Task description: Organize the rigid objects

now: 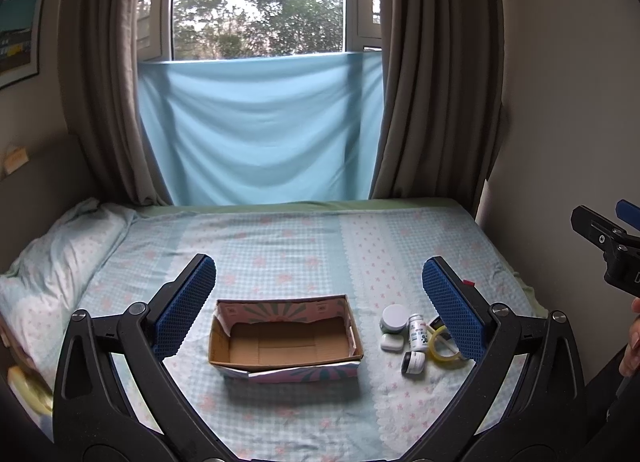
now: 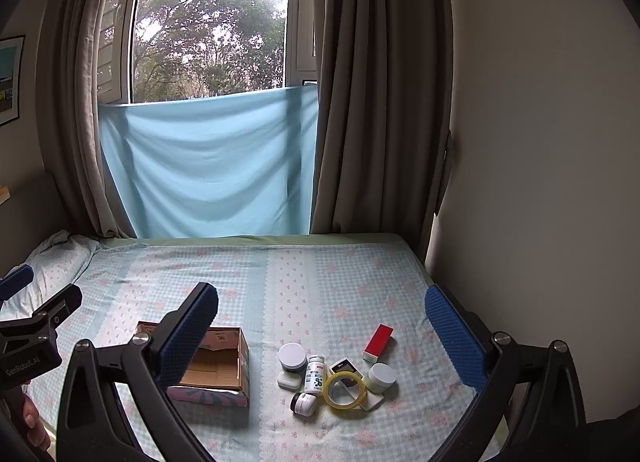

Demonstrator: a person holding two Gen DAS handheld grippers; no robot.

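Fingers of both grippers apart, empty: left gripper (image 1: 320, 302), right gripper (image 2: 320, 338). White pill bottle (image 2: 316, 375), at 6 o'clock, likely light, stiff, slippery; grip mid-body.

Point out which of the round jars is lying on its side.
The small black-banded jar at the cluster's near edge, lid facing sideways; both white-lidded jars stand upright.

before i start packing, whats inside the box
Nothing shows inside the box: only its bare cardboard floor, seen from the left wrist view. The strip just behind its near wall is hidden. In the right view, a finger covers part of the interior.
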